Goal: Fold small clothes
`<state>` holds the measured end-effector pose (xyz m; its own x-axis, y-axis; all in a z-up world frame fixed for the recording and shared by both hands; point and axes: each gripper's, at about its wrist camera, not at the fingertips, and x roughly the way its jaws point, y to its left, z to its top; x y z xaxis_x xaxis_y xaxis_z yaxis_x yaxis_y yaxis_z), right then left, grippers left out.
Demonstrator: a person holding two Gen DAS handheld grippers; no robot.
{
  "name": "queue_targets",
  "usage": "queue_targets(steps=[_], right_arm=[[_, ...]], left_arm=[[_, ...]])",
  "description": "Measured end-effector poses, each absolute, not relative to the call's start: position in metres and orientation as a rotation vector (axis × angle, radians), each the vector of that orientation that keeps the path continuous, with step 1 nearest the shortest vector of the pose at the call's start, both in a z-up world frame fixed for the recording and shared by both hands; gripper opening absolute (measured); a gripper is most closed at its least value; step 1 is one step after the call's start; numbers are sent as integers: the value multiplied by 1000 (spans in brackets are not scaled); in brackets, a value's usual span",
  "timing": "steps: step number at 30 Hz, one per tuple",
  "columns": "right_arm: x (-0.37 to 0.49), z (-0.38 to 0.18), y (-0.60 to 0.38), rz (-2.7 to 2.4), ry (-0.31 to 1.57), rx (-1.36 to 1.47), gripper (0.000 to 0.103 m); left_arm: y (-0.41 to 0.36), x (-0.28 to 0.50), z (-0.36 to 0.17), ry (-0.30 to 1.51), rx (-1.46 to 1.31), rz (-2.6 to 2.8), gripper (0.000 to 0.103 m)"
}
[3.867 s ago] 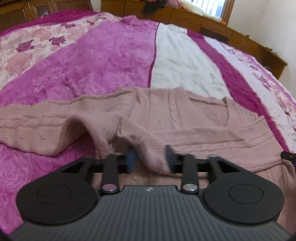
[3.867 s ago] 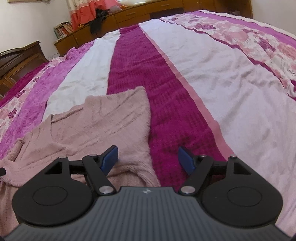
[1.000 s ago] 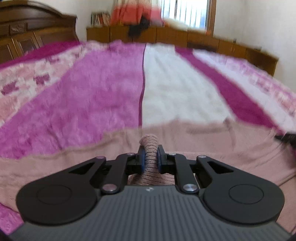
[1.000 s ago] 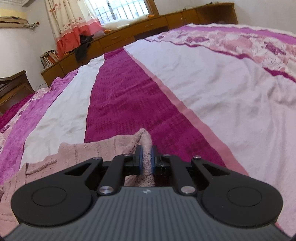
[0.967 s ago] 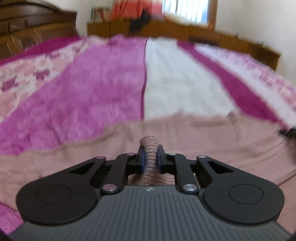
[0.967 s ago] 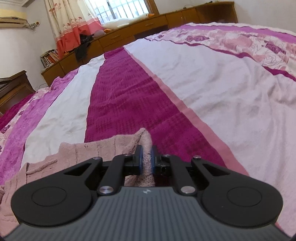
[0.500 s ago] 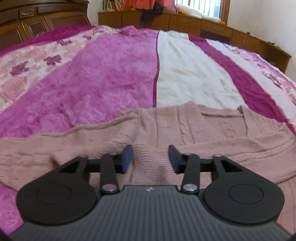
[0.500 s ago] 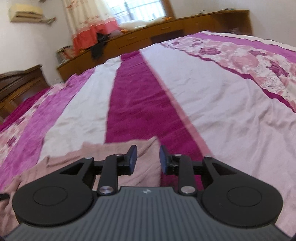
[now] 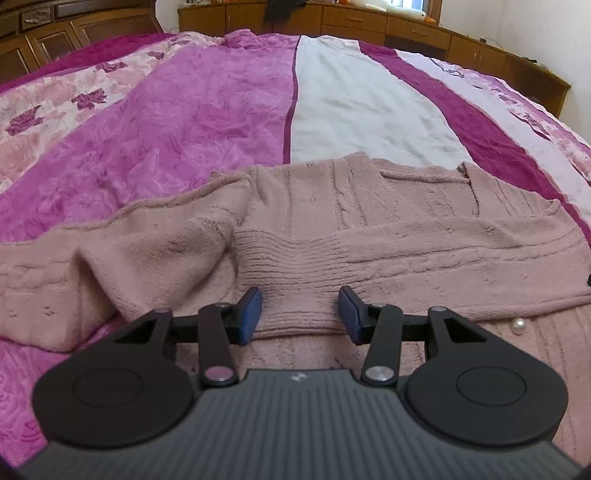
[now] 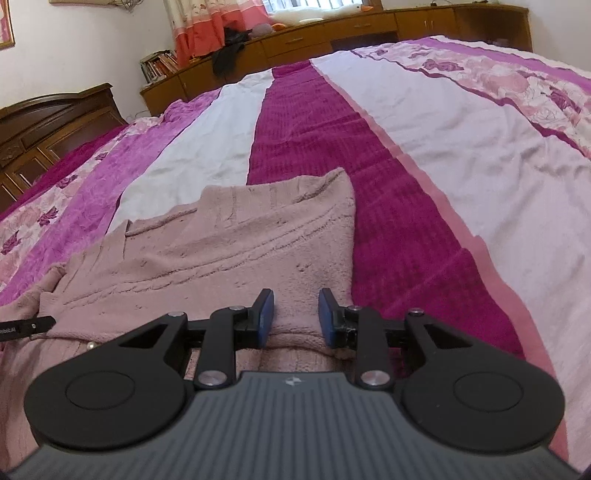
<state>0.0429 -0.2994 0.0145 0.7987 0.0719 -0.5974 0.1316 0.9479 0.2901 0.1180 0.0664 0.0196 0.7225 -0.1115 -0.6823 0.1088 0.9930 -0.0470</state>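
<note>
Cardigan (image 9: 369, 229) of dusty-pink knit lay spread across the near part of the bed (image 9: 207, 110), its body crossing the purple, white and magenta stripes of the bedspread. In the left wrist view a ribbed sleeve (image 9: 295, 273) was folded across the body, its cuff end lying between the blue pads of the left tongs (image 9: 300, 314). Those tongs stood released, the pads apart and not pressing the wool. A second sleeve (image 9: 74, 273) ran off towards the left edge of the bed, humped into a soft fold, and its end was cut off by the frame. A small pearl button (image 9: 518, 325) showed on the front panel near the right pad. The cardigan's lower part was hidden behind the grey tong housing.

In the right wrist view the right tongs (image 10: 296, 316) were likewise released, pads parted over the folded side edge of the knit, which lay flat beneath them. The cable pattern ran in raised lines across the fuzzy surface. A black tip at the left border, partly cut off, could not be identified with certainty. Wooden cabinets (image 10: 332, 33) lined the far wall behind the bed.
</note>
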Motion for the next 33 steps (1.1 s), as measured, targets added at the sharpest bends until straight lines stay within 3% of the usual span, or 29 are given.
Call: queue_targets(steps=[2, 4, 7, 19, 33], right_arm=[[43, 15, -294, -45, 642, 302, 36], [43, 18, -291, -40, 636, 294, 52], [40, 27, -287, -13, 623, 307, 66], [-5, 64, -258, 35, 610, 314, 70], [-44, 53, -226, 62, 687, 344, 72]], left_arm=[[67, 117, 21, 753, -16, -114, 48], [69, 115, 25, 756, -32, -103, 48], [74, 110, 34, 766, -52, -71, 48], [127, 84, 71, 791, -142, 89, 53], [209, 74, 53, 801, -337, 289, 54]])
